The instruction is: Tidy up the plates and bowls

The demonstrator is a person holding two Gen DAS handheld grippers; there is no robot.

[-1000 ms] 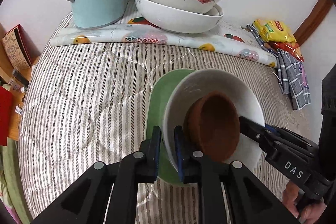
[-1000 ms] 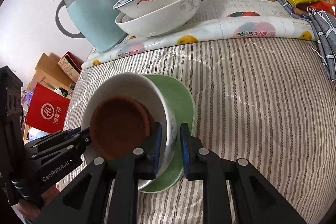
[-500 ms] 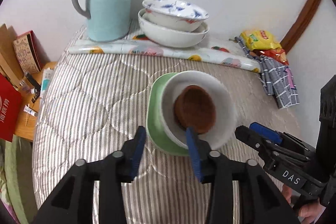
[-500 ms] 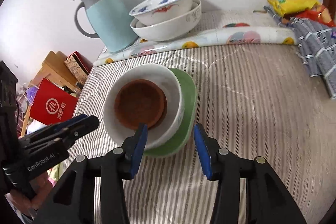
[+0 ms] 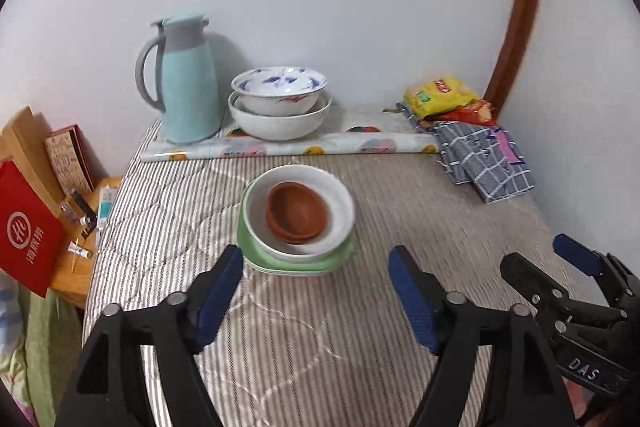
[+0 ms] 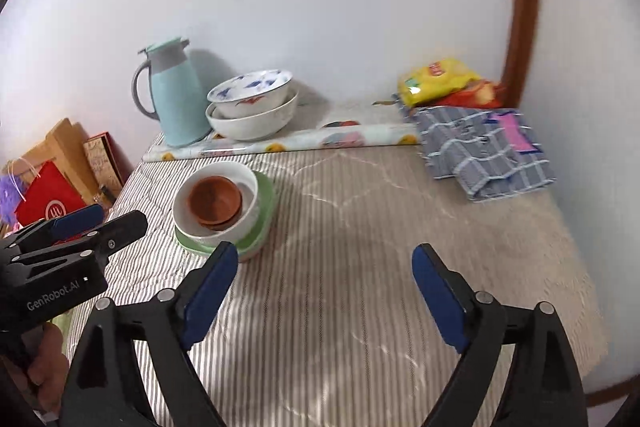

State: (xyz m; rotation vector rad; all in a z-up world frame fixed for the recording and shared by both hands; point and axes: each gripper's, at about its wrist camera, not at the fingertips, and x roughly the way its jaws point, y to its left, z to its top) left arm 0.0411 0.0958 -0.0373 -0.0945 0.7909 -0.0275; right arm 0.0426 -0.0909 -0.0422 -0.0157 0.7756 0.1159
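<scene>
A green plate (image 5: 256, 259) lies on the striped quilt (image 5: 160, 211) with a white bowl (image 5: 340, 211) on it and brown small bowls (image 5: 298, 213) nested inside. My left gripper (image 5: 315, 253) hovers above and before this stack, its jaws opening with nothing between them. In the right wrist view the same stack (image 6: 224, 171) sits to the left of my right gripper (image 6: 324, 249), whose jaws are also opening over bare quilt. At the back, a blue-patterned bowl (image 5: 279, 91) rests in a larger white bowl (image 5: 280, 125).
A teal jug (image 5: 186, 95) stands beside the back bowls, behind a rolled fruit-print sheet (image 5: 288, 149). Snack packets (image 5: 440, 95) and a checked cloth (image 5: 484, 155) lie at the back right. A red box (image 5: 24, 235) and small items crowd a side table at the left.
Both grippers let go of the white bowl's rim, opened wide and drew back and upward. The plate and bowl stack stays on the quilt.
</scene>
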